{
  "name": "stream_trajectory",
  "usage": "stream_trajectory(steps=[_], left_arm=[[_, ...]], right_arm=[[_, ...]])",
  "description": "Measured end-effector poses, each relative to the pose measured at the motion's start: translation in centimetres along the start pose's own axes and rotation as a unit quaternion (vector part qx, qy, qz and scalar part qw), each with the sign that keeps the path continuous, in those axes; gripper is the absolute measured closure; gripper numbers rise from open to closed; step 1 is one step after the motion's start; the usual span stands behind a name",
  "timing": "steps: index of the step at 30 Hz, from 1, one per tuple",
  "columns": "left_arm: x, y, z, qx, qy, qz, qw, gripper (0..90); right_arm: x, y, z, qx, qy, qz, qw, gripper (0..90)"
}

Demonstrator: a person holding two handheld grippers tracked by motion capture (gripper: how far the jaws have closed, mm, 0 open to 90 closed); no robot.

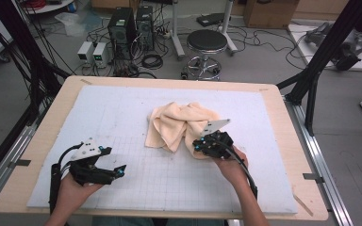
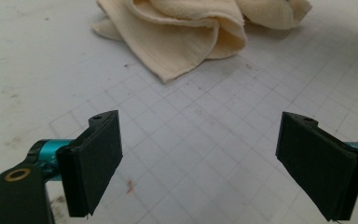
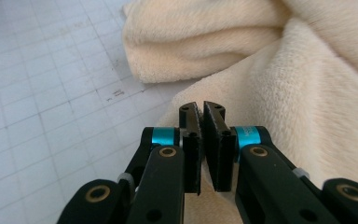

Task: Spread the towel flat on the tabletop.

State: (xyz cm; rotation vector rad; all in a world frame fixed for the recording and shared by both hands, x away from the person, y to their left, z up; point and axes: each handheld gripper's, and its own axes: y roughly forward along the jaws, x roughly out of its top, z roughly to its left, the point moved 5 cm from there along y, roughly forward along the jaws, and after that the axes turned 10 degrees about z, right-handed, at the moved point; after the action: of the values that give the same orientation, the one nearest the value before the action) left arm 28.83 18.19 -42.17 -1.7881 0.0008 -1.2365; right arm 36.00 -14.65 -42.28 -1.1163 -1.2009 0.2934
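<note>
The right gripper (image 3: 201, 140), low in the middle of its own view, is clenched on a thin edge of the towel (image 1: 181, 126), which lies crumpled at the centre of the high view on the gridded mat (image 1: 122, 113). To do this well, I judge it should lift slowly so the soft, fuzzy cream cloth doesn't slip from the flat black pads. The left gripper (image 1: 104, 172), lower left, stands released over bare mat, ready to take another edge.
</note>
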Motion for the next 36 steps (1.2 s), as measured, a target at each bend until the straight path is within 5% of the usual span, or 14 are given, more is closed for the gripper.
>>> stream_trajectory(steps=[7, 13, 20, 28, 30, 36], left_arm=[[2.7, 2.3, -1.3, -0.048, 0.004, -0.002, 0.9989, 24.9], [4.9, 4.8, -2.0, -0.061, 0.003, -0.007, 0.9981, 29.0], [6.9, 7.8, -2.5, -0.064, 0.005, 0.007, 0.9979, 35.2], [9.7, 10.4, -3.6, -0.056, 0.044, 0.028, 0.9970, 37.6], [10.1, 11.2, -3.7, -0.065, 0.041, 0.031, 0.9966, 39.6], [10.0, 13.8, -3.2, -0.035, 0.035, 0.058, 0.9971, 46.3]], right_arm=[[-1.6, -3.2, -1.3, -0.023, 0.004, -0.012, 0.9996, 86.0], [-3.3, -3.5, -2.4, -0.021, 0.024, -0.015, 0.9994, 86.0], [-4.3, -2.7, -3.0, -0.011, 0.040, -0.026, 0.9988, 86.0], [-4.0, -2.3, -3.0, -0.006, 0.034, -0.031, 0.9989, 86.0], [-4.0, -2.3, -2.9, -0.003, 0.033, -0.032, 0.9989, 86.0], [-3.9, -2.2, -2.8, 0.005, 0.034, -0.035, 0.9988, 86.0]])
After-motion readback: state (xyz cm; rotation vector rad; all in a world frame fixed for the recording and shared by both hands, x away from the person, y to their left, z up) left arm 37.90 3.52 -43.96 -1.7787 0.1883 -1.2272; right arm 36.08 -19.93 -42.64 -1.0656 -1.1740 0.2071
